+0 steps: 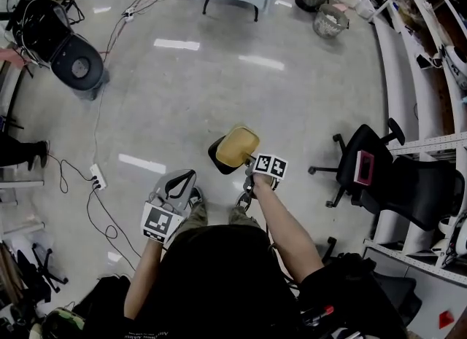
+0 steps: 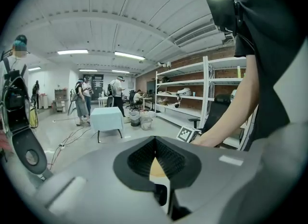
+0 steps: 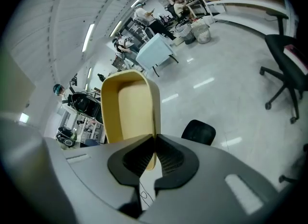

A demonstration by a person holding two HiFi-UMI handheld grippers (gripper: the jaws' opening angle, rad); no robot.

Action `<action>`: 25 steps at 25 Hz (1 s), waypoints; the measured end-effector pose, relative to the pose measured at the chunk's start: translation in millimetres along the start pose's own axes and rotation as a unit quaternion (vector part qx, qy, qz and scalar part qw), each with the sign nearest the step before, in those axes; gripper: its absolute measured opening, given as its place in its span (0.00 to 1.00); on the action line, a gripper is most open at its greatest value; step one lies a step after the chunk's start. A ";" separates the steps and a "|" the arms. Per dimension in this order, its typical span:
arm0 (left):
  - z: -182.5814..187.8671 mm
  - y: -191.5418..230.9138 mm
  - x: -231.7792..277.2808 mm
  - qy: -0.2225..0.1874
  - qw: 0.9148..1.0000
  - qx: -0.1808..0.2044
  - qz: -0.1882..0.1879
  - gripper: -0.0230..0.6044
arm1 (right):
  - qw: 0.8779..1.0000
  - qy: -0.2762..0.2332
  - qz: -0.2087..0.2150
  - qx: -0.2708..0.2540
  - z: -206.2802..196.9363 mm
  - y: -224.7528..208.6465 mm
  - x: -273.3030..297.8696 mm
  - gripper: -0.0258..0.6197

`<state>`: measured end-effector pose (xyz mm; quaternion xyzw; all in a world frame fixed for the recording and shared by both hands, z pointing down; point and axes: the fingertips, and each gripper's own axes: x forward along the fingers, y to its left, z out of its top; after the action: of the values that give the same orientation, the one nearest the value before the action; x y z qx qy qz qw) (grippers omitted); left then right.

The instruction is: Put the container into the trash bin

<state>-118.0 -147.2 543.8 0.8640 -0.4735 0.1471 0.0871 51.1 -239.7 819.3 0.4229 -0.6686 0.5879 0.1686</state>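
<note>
Head view, looking steeply down: a person stands on a glossy grey floor (image 1: 219, 75) with a gripper in each hand. The right gripper (image 1: 252, 162) holds a tan, tub-shaped container (image 1: 237, 146) out in front, just above a small black object on the floor that I take to be the trash bin (image 1: 216, 157). The container hides most of it, so I cannot see its opening.

Right gripper view: the jaws pinch one thin side wall of the container (image 3: 126, 108) near its rim. The tub stands up past the jaws, and the dark bin (image 3: 198, 132) lies on the floor beyond and to one side.

Left gripper view: the left gripper (image 2: 155, 146) has its jaws pressed together on nothing. In the head view it (image 1: 184, 178) sits apart from the container, to its left.

The risk I see is the grip: a pinch on one thin wall lets the tub pivot or slip out. The bin also looks small, so an off-centre release could bounce the tub off the rim onto the floor.
</note>
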 end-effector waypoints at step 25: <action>2.1 10.6 -6.3 -0.007 1.000 -0.017 0.014 0.04 | 0.998 0.058 -0.027 -0.018 -33.4 -29.7 29.0 0.09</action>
<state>-129.7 -148.5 539.8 0.8568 -0.4883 0.1344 0.0969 47.7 -217.9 867.9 0.4027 -0.6563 0.5949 0.2305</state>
